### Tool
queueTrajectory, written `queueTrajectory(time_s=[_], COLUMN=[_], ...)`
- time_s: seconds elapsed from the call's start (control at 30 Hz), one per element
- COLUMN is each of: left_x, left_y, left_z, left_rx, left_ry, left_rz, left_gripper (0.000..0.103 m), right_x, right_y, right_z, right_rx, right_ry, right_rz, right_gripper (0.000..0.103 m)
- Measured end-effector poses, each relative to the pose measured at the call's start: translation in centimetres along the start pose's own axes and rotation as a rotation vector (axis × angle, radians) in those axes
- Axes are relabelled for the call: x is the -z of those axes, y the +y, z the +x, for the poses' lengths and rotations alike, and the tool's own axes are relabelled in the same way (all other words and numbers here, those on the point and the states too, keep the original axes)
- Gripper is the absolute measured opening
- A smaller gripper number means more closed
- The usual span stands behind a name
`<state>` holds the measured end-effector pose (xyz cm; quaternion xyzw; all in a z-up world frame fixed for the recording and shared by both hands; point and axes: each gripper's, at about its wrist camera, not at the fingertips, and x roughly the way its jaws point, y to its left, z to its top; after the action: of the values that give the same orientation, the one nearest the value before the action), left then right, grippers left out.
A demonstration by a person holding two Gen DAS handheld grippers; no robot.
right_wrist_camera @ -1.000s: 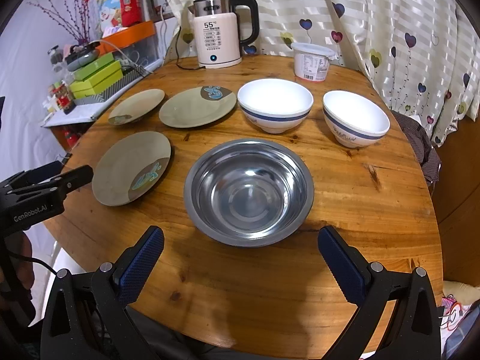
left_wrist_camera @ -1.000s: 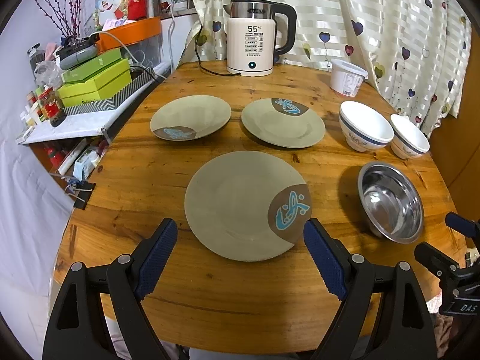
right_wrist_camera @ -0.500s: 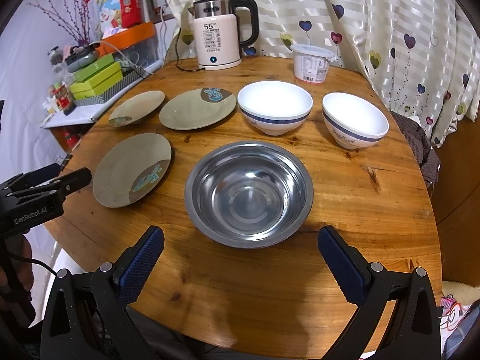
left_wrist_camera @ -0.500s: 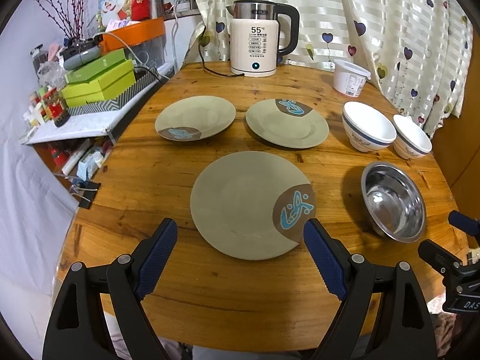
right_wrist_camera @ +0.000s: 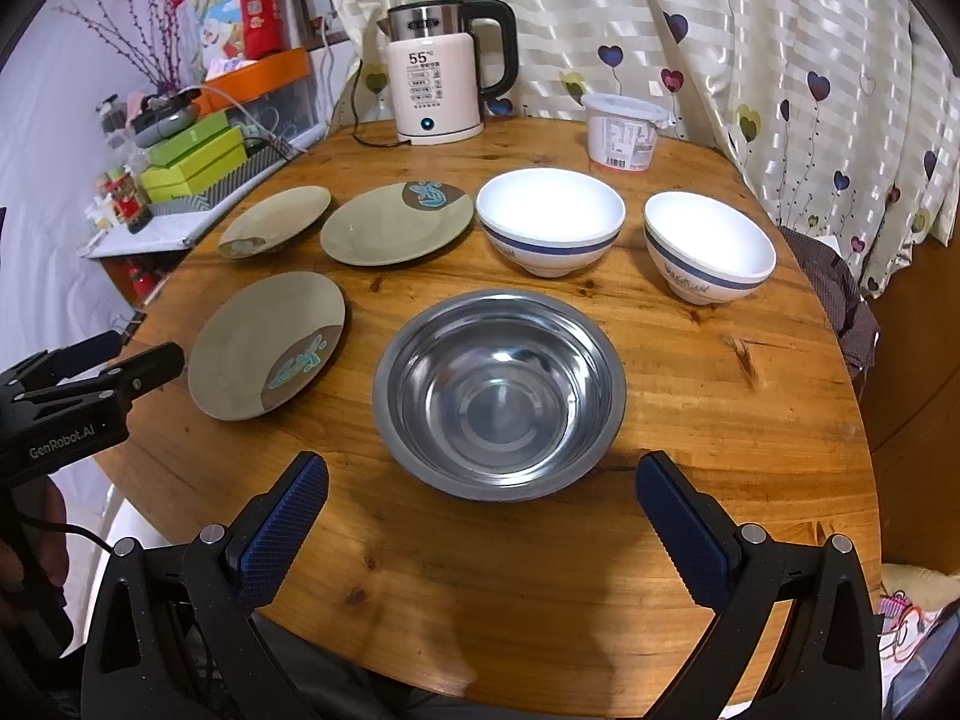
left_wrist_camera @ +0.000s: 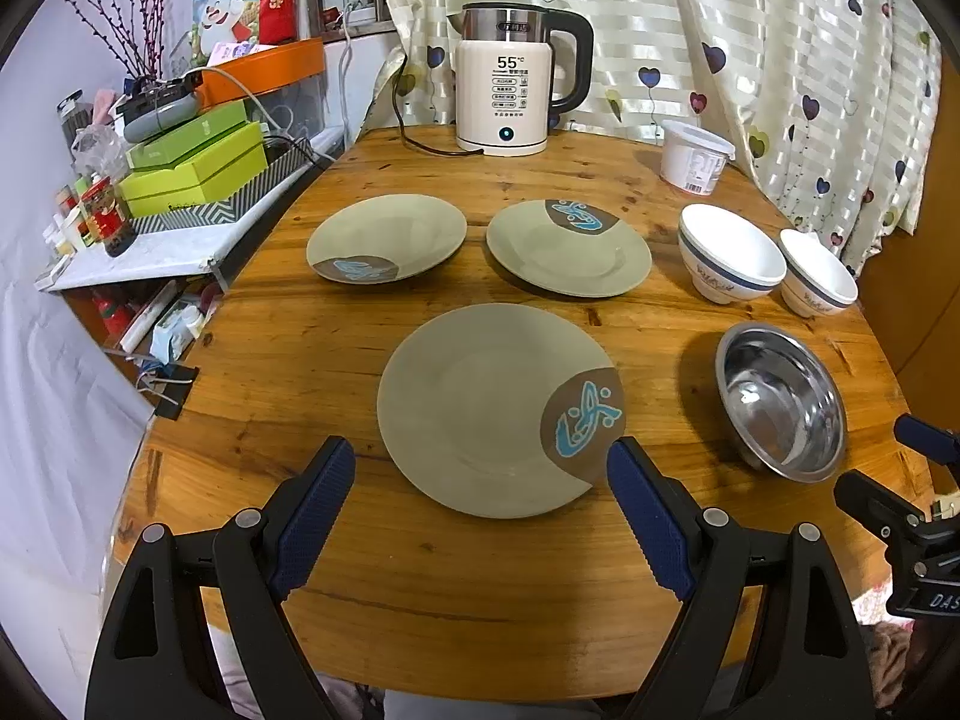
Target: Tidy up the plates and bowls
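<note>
Three olive plates with blue fish marks lie on the round wooden table: a near plate (left_wrist_camera: 480, 408) (right_wrist_camera: 264, 354), a far left plate (left_wrist_camera: 384, 237) (right_wrist_camera: 273, 219) and a far middle plate (left_wrist_camera: 567, 249) (right_wrist_camera: 393, 222). A steel bowl (right_wrist_camera: 498, 393) (left_wrist_camera: 780, 399) sits near the front. Two white bowls with blue bands (right_wrist_camera: 549, 219) (right_wrist_camera: 708, 246) stand behind it. My left gripper (left_wrist_camera: 480, 480) is open and empty, just in front of the near plate. My right gripper (right_wrist_camera: 480, 498) is open and empty, just in front of the steel bowl.
A kettle (left_wrist_camera: 510, 96) and a white lidded tub (right_wrist_camera: 624, 132) stand at the table's back. Green boxes (left_wrist_camera: 192, 168) and clutter fill a shelf on the left. A curtain (right_wrist_camera: 780, 60) hangs behind. The table edge (right_wrist_camera: 540, 660) is close below the grippers.
The left gripper has pulled back and risen slightly, so the plates look smaller and farther. The right gripper has hardly moved. Both stay open.
</note>
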<state>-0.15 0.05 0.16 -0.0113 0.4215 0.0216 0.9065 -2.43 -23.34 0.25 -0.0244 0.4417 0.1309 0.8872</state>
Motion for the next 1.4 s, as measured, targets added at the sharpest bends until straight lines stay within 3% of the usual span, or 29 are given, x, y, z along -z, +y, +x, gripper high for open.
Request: queueTrajectory(time_s=[0.83, 1.4], left_x=[-0.2, -0.9], left_y=[0.3, -0.3], left_z=[1.3, 1.4], left_rx=[0.053, 0.086], left_ry=[0.07, 0.045], left_rz=[-0.02, 0.016], left_gripper=[0.087, 0.087], right_x=[-1.1, -1.3], right_y=[0.3, 0.2], right_z=[-0.1, 0.6], right_rx=[-0.005, 0.011], right_ry=[0.001, 0.028], right_rz=[0.003, -0.001], right_gripper=[0.103, 0.103])
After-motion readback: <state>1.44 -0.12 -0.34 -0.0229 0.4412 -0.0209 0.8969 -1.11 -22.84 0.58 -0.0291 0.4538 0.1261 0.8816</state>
